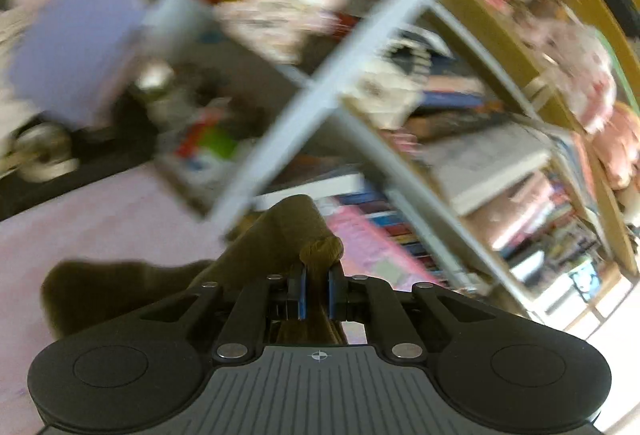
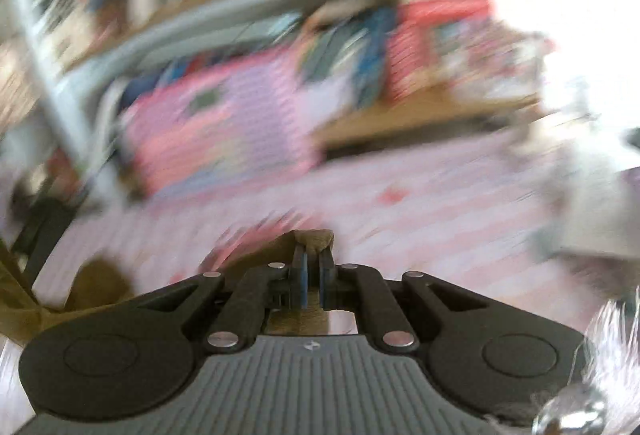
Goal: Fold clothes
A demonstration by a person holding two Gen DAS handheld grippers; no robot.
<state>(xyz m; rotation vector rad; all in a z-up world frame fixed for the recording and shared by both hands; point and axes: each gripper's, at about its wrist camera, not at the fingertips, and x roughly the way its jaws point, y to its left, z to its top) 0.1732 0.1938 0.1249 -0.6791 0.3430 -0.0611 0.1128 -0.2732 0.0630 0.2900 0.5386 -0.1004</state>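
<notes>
An olive-brown garment (image 1: 276, 239) is lifted off the pink bedsheet (image 1: 100, 219). My left gripper (image 1: 317, 267) is shut on a bunched edge of it, and the cloth drapes away to the lower left. In the right wrist view my right gripper (image 2: 313, 259) is shut on another edge of the same garment (image 2: 314, 238), which trails off to the lower left (image 2: 96, 287). Both views are heavily smeared by motion.
A white metal shelf frame (image 1: 332, 83) with books and boxes stands beyond the bed. A pink box (image 2: 224, 123) sits on the shelf bottom. A lilac box (image 1: 76, 35) and stuffed toys lie far left. Pale bedding (image 2: 592, 203) is at the right.
</notes>
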